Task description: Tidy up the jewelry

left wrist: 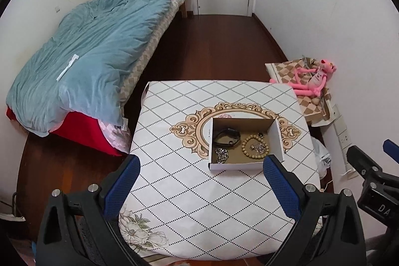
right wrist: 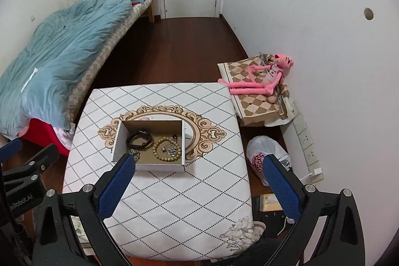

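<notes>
Ahead, near the desk [left wrist: 189, 203] middle, the jewelry box [left wrist: 239, 165] sits just beyond the left claw [left wrist: 200, 181] and right claw [right wrist: 198, 181], both released and empty.

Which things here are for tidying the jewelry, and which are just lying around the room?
For the job:
- cardboard box on the table
- black bracelet
- wooden bead bracelet
- silver chain
- small silver pieces inside the bead ring
- left gripper and right gripper, both open

Just lying about:
- pink plush toy
- blue duvet
- white plastic bag
</notes>
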Motion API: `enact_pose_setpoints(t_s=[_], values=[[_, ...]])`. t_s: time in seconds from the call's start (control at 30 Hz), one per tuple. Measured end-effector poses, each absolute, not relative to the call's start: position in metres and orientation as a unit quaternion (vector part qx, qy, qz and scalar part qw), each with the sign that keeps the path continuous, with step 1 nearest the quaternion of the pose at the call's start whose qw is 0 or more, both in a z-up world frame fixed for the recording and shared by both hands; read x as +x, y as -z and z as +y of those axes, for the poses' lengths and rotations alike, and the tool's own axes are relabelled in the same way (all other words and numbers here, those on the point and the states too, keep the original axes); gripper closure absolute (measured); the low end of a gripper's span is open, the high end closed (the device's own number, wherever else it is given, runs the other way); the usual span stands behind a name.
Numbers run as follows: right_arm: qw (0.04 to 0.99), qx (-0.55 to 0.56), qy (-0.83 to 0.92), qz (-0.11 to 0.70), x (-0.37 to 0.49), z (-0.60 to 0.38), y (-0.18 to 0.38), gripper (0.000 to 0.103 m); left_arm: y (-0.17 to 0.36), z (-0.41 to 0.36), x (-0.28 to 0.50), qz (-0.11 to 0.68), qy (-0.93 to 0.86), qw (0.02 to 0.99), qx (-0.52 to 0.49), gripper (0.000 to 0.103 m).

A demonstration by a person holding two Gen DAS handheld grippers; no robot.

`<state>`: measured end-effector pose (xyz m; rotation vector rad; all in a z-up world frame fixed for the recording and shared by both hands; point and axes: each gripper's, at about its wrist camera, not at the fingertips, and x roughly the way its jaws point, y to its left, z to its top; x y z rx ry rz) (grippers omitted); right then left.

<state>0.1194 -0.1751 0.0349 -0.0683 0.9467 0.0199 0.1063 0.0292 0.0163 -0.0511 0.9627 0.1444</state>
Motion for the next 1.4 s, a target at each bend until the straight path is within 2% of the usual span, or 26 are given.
enact_pose_setpoints(t_s=[1.4], values=[[0.877, -0.046, -0.024, 0.478, 0.126, -0.163, -0.022, 0.0, -0.008, 0.035, 0.106, 0.481, -0.062, 0.874, -0.032, 0.002]])
